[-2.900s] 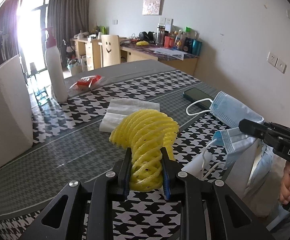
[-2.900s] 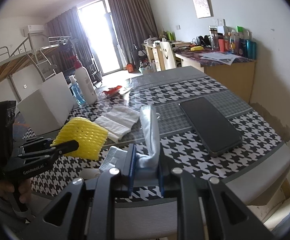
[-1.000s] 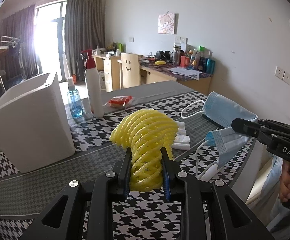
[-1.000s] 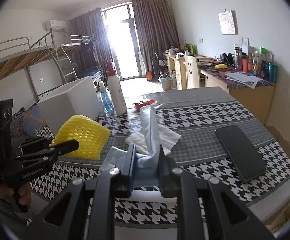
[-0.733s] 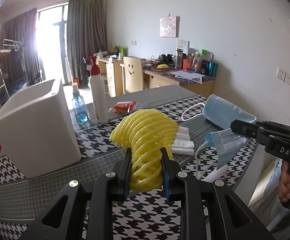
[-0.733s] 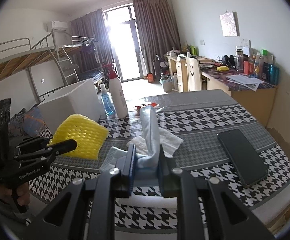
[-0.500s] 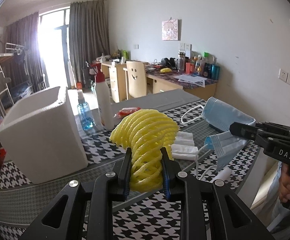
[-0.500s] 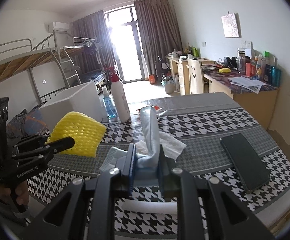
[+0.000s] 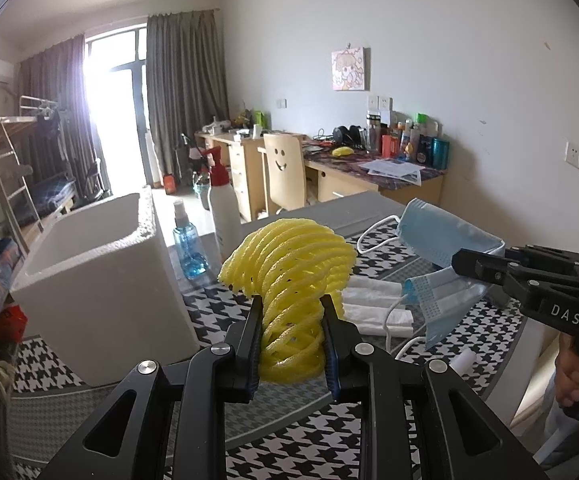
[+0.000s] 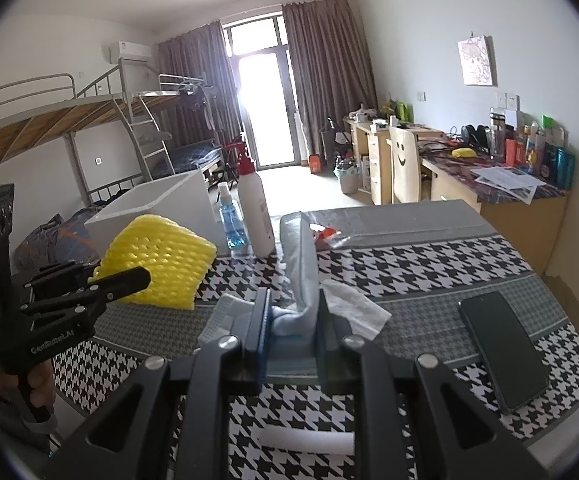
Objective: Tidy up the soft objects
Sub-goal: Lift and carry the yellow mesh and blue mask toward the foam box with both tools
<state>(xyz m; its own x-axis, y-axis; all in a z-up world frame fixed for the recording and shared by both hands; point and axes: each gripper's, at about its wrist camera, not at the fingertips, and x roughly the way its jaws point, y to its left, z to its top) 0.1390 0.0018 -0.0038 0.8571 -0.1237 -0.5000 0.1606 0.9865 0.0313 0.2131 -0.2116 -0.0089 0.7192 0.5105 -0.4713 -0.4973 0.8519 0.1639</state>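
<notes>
Both tongs are loaded right now. The left gripper (image 9: pixel 291 334) is clenched on a yellow foam net (image 9: pixel 289 264), pinching it near the bottom so the mesh fans out above the jaws, clear of the table. The right gripper (image 10: pixel 291 320) is clamped on a blue face mask (image 10: pixel 299 264), which stands up out of the jaws like a flag; in the left view its ear loops dangle below.

My guess is the white foam box (image 9: pixel 101 280) on the far left of the table is where this stuff goes. Things that could bite from here: the net is springy, so it may cling to a pad or bounce out of the box when let go. The mask's loops could snag on the tissue (image 10: pixel 353 308) lying just past the right jaws and drag it along. Swinging left, either load could clip the white bottle (image 10: pixel 254 216) or the small blue spray bottle (image 10: pixel 231 220) standing beside the box.

Surface is a table with a black-and-white houndstooth cloth (image 10: pixel 429 264), a phone (image 10: pixel 503 354) on the near right. Room looks like a dorm: bunk bed on the far left, bright balcony door, cluttered desks along the right wall.
</notes>
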